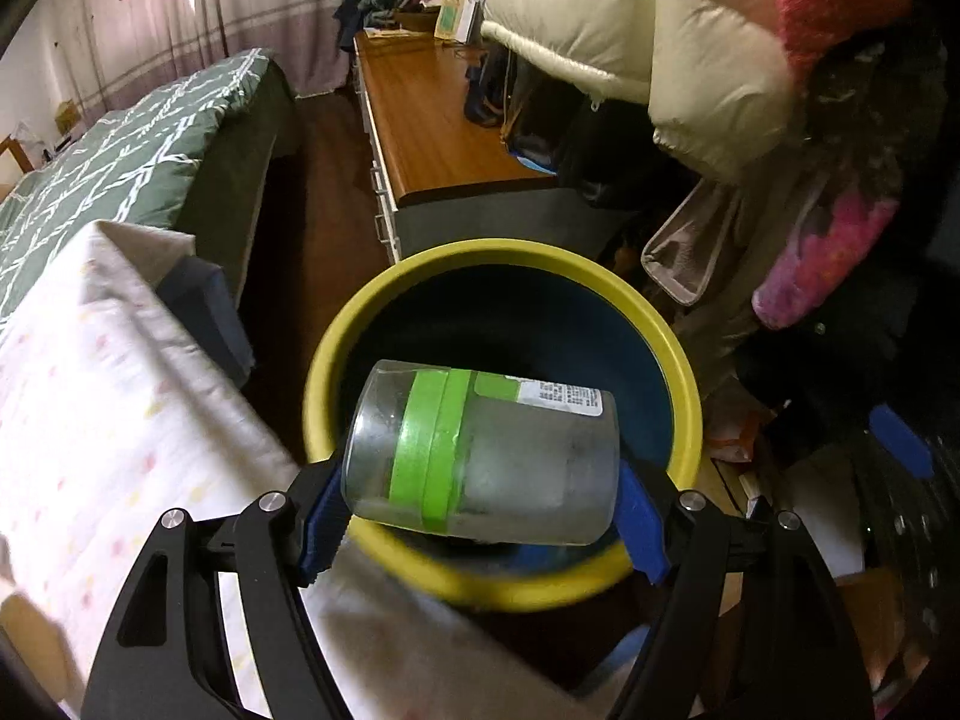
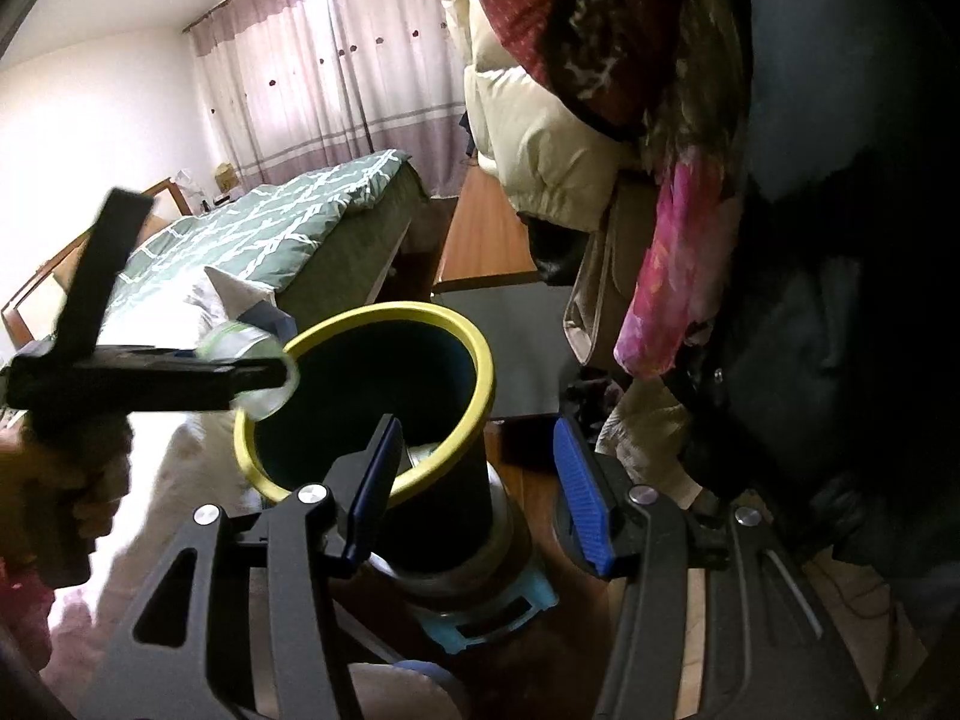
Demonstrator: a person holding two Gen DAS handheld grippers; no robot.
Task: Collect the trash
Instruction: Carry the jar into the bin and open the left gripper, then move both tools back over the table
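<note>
My left gripper (image 1: 480, 510) is shut on a clear plastic bottle (image 1: 486, 450) with a green label, held sideways over the mouth of a dark bin with a yellow rim (image 1: 678, 360). In the right wrist view the same left gripper (image 2: 282, 375) and bottle (image 2: 252, 360) hang blurred at the bin's left rim (image 2: 474, 348). My right gripper (image 2: 480, 492) is open and empty, just above the bin's near right side. Something pale lies inside the bin (image 2: 423, 456).
A table with a pale dotted cloth (image 1: 102, 396) is left of the bin. A green-quilted bed (image 1: 120, 144), a wooden desk (image 1: 432, 126) and hanging coats (image 1: 678, 42) surround it. Clutter lies on the floor at right (image 1: 738, 444).
</note>
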